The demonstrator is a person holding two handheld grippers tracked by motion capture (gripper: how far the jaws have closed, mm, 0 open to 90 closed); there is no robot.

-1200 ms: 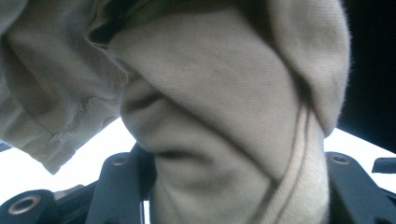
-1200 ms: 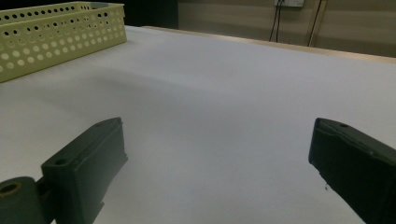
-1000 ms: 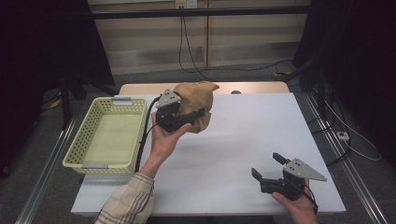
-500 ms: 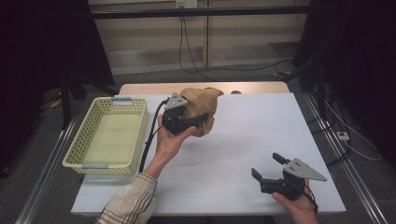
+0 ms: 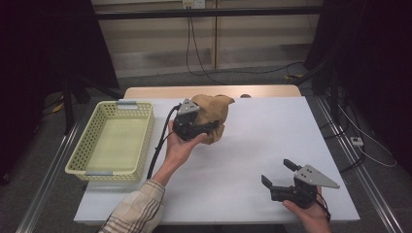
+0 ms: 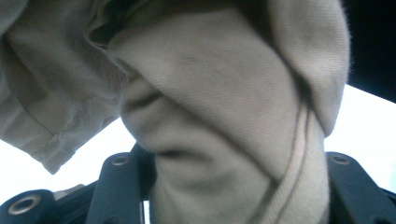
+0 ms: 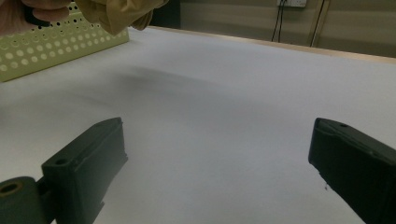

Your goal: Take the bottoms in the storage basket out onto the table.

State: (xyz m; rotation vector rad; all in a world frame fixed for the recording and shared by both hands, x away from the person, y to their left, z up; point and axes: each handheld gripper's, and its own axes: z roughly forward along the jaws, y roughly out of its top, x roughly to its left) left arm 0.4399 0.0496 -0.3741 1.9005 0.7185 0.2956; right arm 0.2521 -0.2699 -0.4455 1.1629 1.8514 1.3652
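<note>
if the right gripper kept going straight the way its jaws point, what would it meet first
Probably nothing at once: the right gripper has open jaws over bare white table. Far ahead lie the tan crumpled cloth and the pale yellow perforated plastic basket, though depth is unclear.

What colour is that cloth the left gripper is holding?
The cloth is tan, a light brown; the high view shows it best.
</note>
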